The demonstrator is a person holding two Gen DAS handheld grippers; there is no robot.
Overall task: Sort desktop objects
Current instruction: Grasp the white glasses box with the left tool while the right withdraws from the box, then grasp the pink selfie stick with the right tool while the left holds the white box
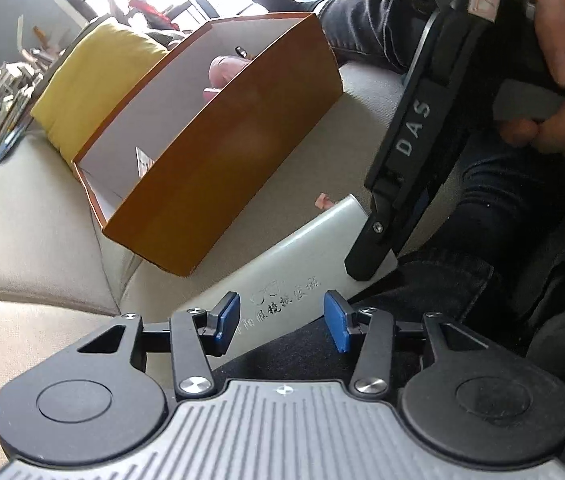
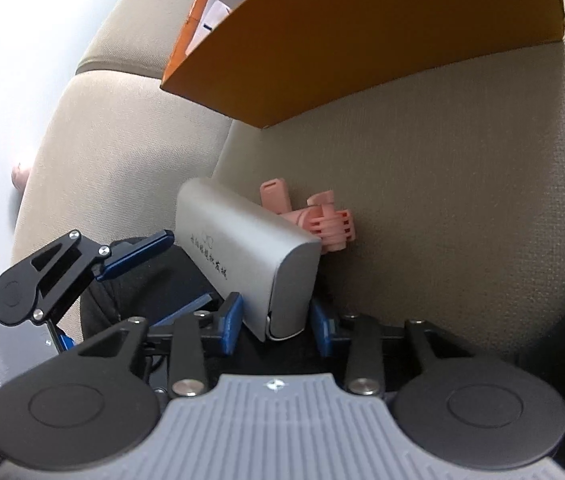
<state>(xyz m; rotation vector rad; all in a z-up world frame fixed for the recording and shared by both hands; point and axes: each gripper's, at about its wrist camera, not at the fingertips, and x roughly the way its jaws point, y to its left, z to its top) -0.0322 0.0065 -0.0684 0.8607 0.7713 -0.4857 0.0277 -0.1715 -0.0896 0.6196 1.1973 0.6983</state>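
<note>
The grey case [image 2: 250, 256] lay beside the orange box [image 2: 362, 40] with the right gripper [image 2: 276, 320] straddling its end, pads apparently not yet pressing, and the left gripper [image 1: 282, 316] parted empty; closing and lifting boxward seemed next.

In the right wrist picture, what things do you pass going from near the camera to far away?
Right gripper → grey case → pink plastic thing → orange box.
</note>
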